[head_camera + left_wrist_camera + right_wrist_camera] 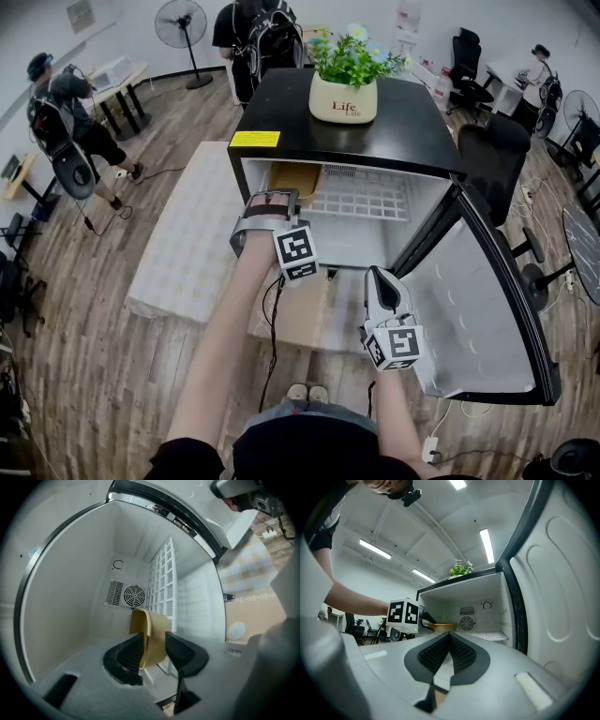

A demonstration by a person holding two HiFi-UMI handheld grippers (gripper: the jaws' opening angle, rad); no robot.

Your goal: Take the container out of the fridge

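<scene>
The container (292, 180) is seen inside the fridge (281, 112), at the left beside the wire shelf (367, 202), its wall clamped between the left gripper's (270, 199) jaws. The right gripper (377, 277) is held outside by the open door (480, 309), jaws pressed together, nothing gripped.

Office: desks (117, 75), swivel chairs (466, 67), fan (181, 19)
</scene>
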